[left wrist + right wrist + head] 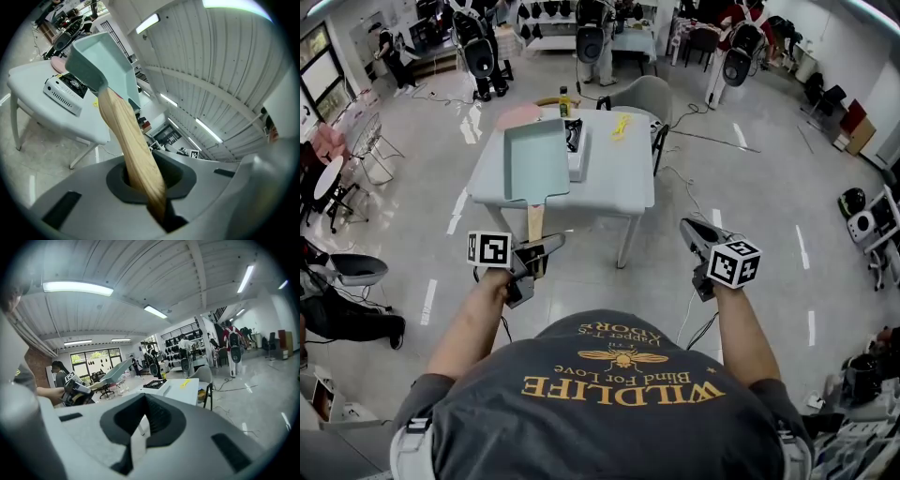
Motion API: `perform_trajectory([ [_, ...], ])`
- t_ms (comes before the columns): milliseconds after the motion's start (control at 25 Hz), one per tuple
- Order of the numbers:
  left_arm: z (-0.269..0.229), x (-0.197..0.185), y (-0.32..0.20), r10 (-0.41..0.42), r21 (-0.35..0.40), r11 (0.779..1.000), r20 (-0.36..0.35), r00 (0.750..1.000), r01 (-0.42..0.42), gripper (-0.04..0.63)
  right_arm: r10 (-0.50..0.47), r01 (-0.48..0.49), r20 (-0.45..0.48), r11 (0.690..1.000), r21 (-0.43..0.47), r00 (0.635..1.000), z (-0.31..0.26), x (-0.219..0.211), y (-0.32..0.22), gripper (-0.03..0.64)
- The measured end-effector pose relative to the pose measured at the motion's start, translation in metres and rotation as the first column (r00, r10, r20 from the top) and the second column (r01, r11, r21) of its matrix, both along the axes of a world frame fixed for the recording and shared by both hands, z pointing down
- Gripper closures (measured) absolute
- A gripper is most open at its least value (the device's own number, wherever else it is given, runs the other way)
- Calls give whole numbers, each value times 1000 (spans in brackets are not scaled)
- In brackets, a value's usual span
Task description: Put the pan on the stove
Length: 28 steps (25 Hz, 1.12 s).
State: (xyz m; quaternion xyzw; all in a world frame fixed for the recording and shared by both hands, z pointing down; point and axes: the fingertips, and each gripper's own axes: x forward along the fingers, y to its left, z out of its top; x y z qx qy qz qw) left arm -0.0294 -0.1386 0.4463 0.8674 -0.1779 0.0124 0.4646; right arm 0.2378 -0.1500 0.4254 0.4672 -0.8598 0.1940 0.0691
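Left gripper view: my left gripper clamped on wooden handle of pan, off the stove; right gripper closed, empty

pale teal pan, light wood handle, white table

I see: dark grey short-sleeved T-shirt, gold lettering, bee emblem | left gripper, right gripper: grey shells, black-and-white marker cubes
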Motion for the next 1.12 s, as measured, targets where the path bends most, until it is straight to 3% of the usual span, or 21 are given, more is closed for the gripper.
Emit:
perform_trajectory([
  [320, -5, -10, -2, -24, 19, 1000, -23, 999, 25, 557, -27, 27, -16, 1000, 13, 1000, -6, -7, -6, 617],
  [560, -8, 30, 26, -52, 24, 998, -39, 998, 53, 557, -53, 53, -10, 999, 11, 999, -6, 32, 15, 617],
  [960, 2, -8, 3, -53, -1, 999, -39, 998, 53, 555, -61, 61, -4, 998, -8, 998, 8, -6, -11, 617],
  [1120, 1, 5, -1, -21, -8, 1000, -70, 997, 21, 555, -42, 42, -17, 999, -15, 999, 10, 2, -1, 617],
])
